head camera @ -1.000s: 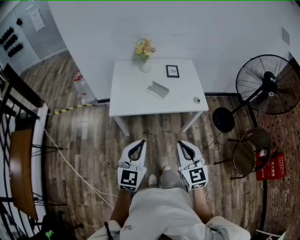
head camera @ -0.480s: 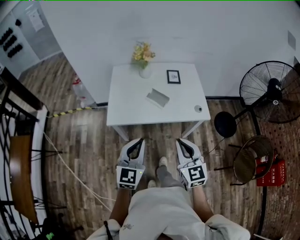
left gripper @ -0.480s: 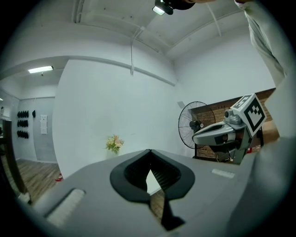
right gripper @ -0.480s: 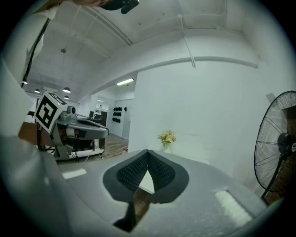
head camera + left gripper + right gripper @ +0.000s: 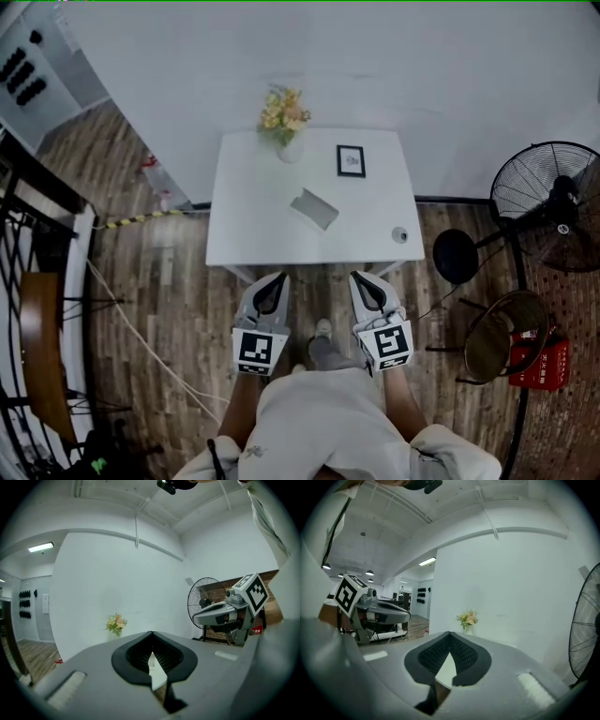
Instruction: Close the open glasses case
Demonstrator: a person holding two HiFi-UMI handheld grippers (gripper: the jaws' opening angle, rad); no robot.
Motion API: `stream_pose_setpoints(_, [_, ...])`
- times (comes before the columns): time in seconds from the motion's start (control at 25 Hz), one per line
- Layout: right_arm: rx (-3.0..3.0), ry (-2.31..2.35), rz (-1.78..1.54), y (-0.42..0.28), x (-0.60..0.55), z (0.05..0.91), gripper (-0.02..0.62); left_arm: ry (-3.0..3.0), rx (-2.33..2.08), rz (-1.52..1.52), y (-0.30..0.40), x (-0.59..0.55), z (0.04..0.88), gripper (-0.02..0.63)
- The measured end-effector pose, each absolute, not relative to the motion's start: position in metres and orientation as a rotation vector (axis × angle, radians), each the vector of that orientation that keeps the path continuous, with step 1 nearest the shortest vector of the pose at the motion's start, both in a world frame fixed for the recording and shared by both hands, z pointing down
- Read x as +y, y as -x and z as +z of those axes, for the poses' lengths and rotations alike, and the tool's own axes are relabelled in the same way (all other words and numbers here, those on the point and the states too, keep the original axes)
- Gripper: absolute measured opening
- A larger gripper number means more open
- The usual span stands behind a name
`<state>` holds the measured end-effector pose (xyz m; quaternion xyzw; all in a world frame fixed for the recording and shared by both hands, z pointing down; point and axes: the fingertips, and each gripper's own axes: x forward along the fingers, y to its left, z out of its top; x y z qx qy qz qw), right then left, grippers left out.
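Head view has the white tabletop (image 5: 248, 220) closer to the person than half a second ago. Its near edge now lies just ahead of both sets of tips, where before a strip of wood floor (image 5: 159, 300) showed between them. The standing fan (image 5: 553, 206) has slid toward the right edge of that view. The two tools themselves keep the same side-by-side pose in front of the body.

The left hand-held gripper (image 5: 278, 277) has its jaws drawn together, the tips meeting in its own view, and only a small teardrop gap remains behind them. Nothing sits in that gap. The right hand-held gripper (image 5: 357, 276) is the same: tips touching, holding nothing. Neither touches the tabletop or anything on it.

The glasses case (image 5: 314, 208) lies flat on the tabletop, ahead of the two tools and roughly in line with the gap between them, well apart from both. Its long axis is slanted, running from far-left to near-right as seen from the tools. It is too small to tell how wide its lid stands.

Beyond it are a vase of flowers (image 5: 284, 117), ahead of the left tool, and a small picture frame (image 5: 351, 160), ahead of the right one.
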<state>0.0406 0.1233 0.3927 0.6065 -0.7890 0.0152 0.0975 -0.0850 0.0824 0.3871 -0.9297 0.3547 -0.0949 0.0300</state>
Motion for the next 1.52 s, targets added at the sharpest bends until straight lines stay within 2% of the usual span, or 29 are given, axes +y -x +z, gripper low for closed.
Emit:
stream_pose_setpoints(0.56, [-2.436, -1.688, 0.034, -0.096, 0.049, 0.383, 0.005, 2.811, 1.221, -0.326, 0.037, 0.025, 0.376, 0.02])
stream_pose_setpoints(1.52, [-2.402, -1.687, 0.103, -0.114, -0.042, 0.408, 0.005, 2.832, 1.195, -0.32, 0.008, -0.075, 0.392, 0.02])
